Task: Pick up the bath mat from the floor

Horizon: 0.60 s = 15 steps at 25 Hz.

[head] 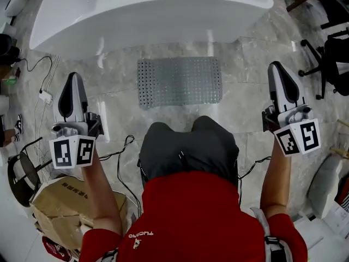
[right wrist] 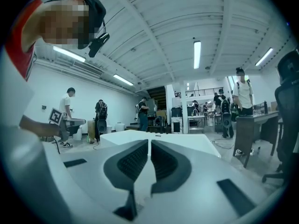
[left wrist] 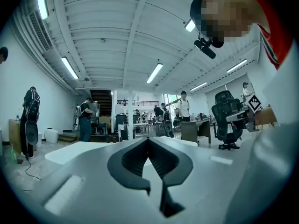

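Bath mat [head: 180, 82]: grey dimpled rectangle, flat before glossy white bathtub [head: 147, 10].
Left gripper [head: 73, 79]: clenched, empty.
Right gripper [head: 276, 67]: clenched, empty.

Bath mat [head: 180, 82]: one. White bathtub [head: 147, 10]: one. Tools: two, namely left tool [head: 74, 79] and right tool [head: 276, 69]. Cardboard box [head: 76, 206]: one. Marker cubes [head: 72, 150]: two, one per tool.
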{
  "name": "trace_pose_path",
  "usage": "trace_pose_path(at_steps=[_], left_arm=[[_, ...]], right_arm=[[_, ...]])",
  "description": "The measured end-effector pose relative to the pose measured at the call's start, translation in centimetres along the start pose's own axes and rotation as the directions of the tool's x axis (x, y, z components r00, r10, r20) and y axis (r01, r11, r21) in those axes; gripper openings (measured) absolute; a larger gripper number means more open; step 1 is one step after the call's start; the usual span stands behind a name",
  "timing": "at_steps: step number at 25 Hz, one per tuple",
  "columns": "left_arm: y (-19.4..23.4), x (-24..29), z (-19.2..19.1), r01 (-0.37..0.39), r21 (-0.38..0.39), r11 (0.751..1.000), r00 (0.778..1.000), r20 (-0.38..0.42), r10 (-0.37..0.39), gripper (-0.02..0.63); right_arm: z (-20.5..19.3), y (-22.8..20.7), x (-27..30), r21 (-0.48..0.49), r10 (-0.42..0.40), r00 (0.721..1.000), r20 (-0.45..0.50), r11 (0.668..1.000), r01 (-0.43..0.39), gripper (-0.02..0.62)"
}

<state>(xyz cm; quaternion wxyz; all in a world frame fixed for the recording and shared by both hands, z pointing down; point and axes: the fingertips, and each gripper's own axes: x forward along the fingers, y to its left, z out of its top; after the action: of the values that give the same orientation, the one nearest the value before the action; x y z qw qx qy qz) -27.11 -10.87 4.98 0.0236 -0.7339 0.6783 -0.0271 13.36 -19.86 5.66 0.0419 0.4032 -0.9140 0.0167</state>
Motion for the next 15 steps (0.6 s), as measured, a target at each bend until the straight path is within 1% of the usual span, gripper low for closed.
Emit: trace_pose_path(at_steps=[5,15], left_arm=[[0.0,1.2,-5.3,0.006,-0.004,1.0,1.0,-0.009,-0.006,0.005],[0.7,2.5,-15.7,0.007,-0.01,1.0,0.999,-0.054,-0.007,0.005]], right_arm=[[-4.9,-0.3,1.5,-0.009,-0.006,1.0,-0.011,1.0,0.006,0.002],[-14.4,-0.8,3.7,-0.007,-0.021,0.998,-0.052,1.0,0.021,0.002]])
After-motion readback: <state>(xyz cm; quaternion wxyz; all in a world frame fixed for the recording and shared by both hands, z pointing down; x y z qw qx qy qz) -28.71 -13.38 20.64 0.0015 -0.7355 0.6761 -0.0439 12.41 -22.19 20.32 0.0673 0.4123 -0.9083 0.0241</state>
